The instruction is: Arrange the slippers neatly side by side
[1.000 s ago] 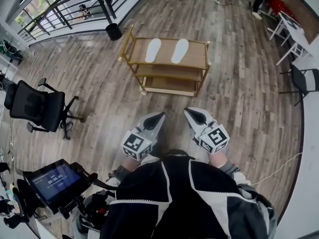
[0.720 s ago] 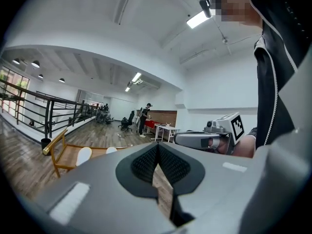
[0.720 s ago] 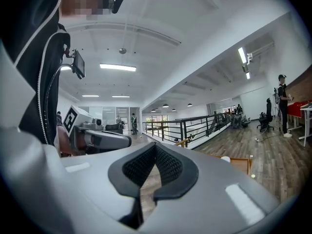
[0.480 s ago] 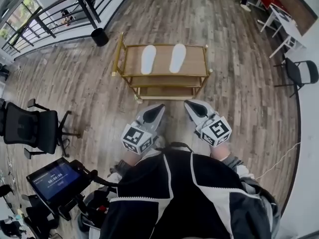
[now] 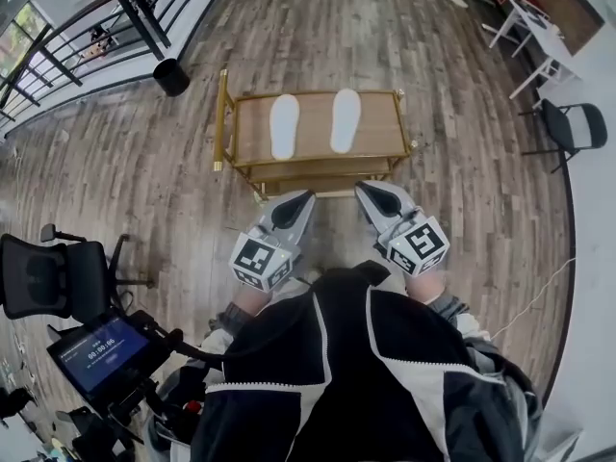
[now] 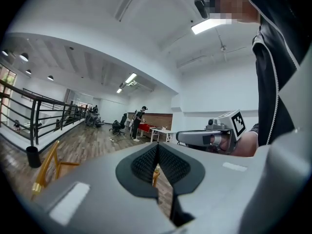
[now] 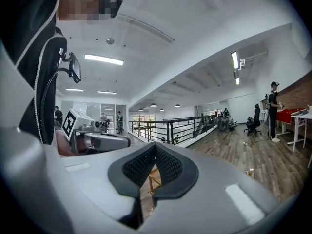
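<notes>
Two white slippers lie side by side, soles up, on the top shelf of a gold-framed wooden rack (image 5: pixel 385 138): the left slipper (image 5: pixel 284 126) and the right slipper (image 5: pixel 345 119). My left gripper (image 5: pixel 300 200) and right gripper (image 5: pixel 369 192) are held level in front of my chest, just short of the rack's near edge. Both are shut with nothing between the jaws. In the left gripper view the left gripper (image 6: pixel 157 147) is shut and the right gripper (image 6: pixel 183 138) shows beside it. In the right gripper view the right gripper (image 7: pixel 155 149) is shut, with the left gripper (image 7: pixel 124 141) at its side.
A black bin (image 5: pixel 171 77) stands by a black railing (image 5: pixel 135 8) at the far left. An office chair (image 5: pixel 53 277) and a screen on a stand (image 5: pixel 101 354) are at my left. A folding chair (image 5: pixel 568 128) and white tables (image 5: pixel 539 32) are at the right. A person (image 7: pixel 273 108) stands far off.
Both grippers have come forward with me toward the rack, which now lies close under their tips. Their jaws stayed shut.
</notes>
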